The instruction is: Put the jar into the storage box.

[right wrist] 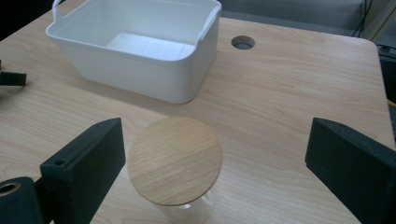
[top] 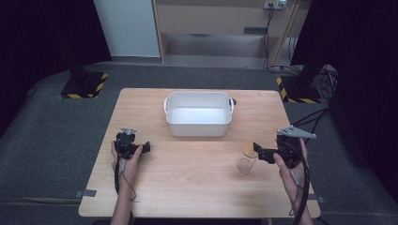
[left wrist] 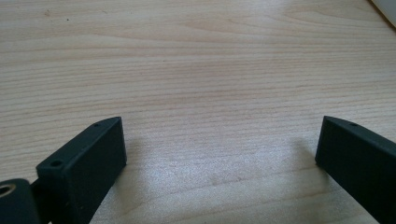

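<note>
A clear glass jar (top: 246, 159) with a round wooden lid (right wrist: 174, 159) stands upright on the wooden table (top: 187, 187), right of centre. My right gripper (top: 257, 151) is open just beside it; in the right gripper view the lid sits between the two spread jaws, nearer the left one, touching neither. A white plastic tub (top: 198, 114) with handles rests empty at the middle back, its wall (right wrist: 140, 74) beyond the jar. My left gripper (top: 146, 148) rests low over the table at the left, open, with bare wood (left wrist: 219, 140) between its jaws.
A round cable hole (right wrist: 243, 42) lies in the tabletop behind the tub's right end. Stand bases with yellow-black tape (top: 84, 85) sit on the grey floor at both back corners. Cables trail from both grippers over the table's front.
</note>
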Tool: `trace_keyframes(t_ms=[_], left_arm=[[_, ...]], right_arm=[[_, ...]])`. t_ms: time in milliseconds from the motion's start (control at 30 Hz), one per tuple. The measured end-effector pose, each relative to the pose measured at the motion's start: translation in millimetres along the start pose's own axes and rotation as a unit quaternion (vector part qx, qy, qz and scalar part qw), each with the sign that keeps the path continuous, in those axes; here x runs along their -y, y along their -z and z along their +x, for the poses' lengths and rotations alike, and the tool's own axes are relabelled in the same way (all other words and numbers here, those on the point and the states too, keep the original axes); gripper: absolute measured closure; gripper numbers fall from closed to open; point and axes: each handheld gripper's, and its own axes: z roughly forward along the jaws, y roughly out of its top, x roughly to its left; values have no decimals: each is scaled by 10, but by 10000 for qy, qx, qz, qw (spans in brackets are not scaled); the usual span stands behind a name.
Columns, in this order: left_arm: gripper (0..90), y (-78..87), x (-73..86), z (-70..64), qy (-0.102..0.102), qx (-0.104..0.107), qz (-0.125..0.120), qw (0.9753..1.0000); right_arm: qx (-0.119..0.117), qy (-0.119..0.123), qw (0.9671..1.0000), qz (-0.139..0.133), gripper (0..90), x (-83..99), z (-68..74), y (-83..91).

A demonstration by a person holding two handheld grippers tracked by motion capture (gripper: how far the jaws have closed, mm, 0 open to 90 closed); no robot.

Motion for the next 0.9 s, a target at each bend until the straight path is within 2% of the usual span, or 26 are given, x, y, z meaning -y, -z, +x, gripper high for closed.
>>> trace_keyframes(t_ms=[300, 500, 733, 900], left_arm=[[1, 0, 0, 0, -1, 0, 0, 10000], [3, 1, 0, 1, 4, 2, -3, 10000], [5, 1, 1, 1, 6, -1, -4, 10000], [4, 1, 1, 1, 6, -2, -4, 10000]], right_arm=[[-38, 190, 9998, 29, 44, 61, 183, -126], [125, 213, 9997, -4, 42, 148, 263, -259], [181, 179, 9997, 23, 42, 262, 287, -400], [186, 141, 9997, -9, 42, 302, 293, -434]])
